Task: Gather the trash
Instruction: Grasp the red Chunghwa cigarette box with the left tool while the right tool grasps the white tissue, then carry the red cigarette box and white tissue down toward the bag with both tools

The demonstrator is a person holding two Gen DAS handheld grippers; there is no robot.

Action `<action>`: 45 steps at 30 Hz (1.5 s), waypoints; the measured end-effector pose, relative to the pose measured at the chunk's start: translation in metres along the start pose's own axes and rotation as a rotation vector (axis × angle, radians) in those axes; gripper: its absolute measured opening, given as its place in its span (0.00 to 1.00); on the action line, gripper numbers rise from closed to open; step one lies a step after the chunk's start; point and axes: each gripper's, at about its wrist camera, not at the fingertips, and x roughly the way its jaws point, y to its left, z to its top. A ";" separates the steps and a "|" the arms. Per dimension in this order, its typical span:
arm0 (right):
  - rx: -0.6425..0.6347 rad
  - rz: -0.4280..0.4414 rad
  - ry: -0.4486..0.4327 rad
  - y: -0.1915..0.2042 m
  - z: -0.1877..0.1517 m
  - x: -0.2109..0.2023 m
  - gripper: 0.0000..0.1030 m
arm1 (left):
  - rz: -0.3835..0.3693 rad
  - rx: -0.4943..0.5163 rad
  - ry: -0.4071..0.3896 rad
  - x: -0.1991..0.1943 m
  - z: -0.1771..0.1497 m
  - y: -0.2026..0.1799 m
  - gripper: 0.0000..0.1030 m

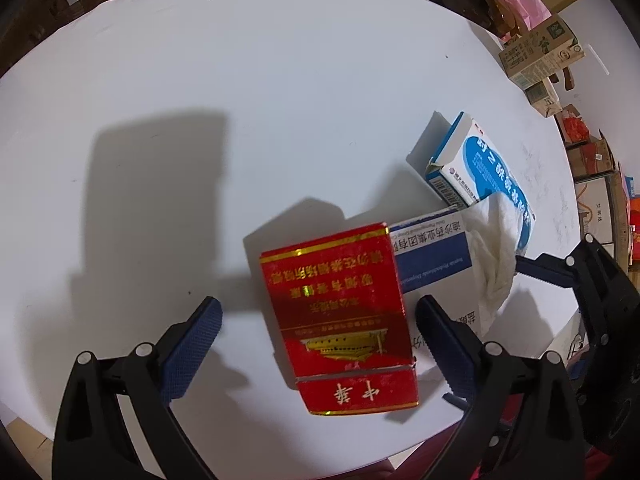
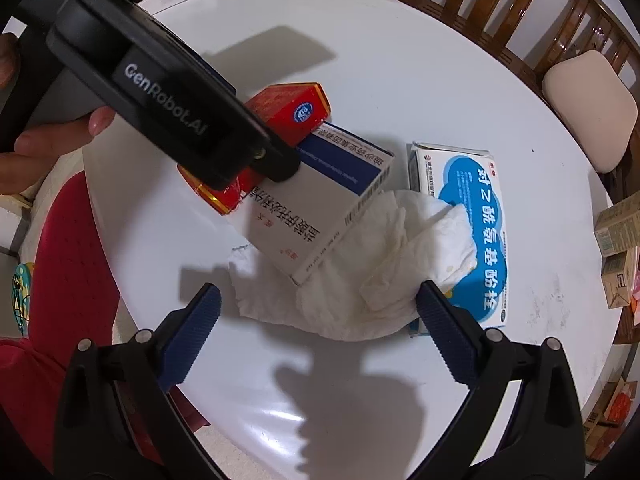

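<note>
Black tool [image 1: 318, 350] frames, blue ribbed pads [image 2: 192, 336], silver screws.

"GenRobot.AI" on left tongs [image 2: 192, 120]; "中华" on red pack [image 1: 340, 312].

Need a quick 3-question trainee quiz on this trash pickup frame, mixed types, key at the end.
1. True or false: the left tongs are shut on the red cigarette pack.
2. What lies draped over both medicine boxes?
3. The right tongs hover over: A) the pack B) the crumpled tissue C) bare table.

Key: 1 false, they stand open around it. 2 the crumpled tissue, across the blue-and-white box and the navy-striped box. 3 B.
</note>
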 end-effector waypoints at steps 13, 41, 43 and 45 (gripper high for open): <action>-0.034 -0.071 -0.032 0.012 -0.011 0.006 0.72 | -0.034 0.000 0.002 0.002 0.005 -0.011 0.80; -0.015 -0.195 0.010 0.010 -0.011 -0.005 0.23 | 0.010 0.042 -0.078 -0.018 -0.010 -0.011 0.56; -0.003 -0.206 0.007 0.010 -0.010 -0.008 0.22 | 0.008 0.036 -0.084 -0.021 -0.012 -0.008 0.56; 0.007 -0.209 0.003 0.010 -0.010 -0.013 0.22 | 0.009 0.035 -0.090 -0.026 -0.015 -0.005 0.56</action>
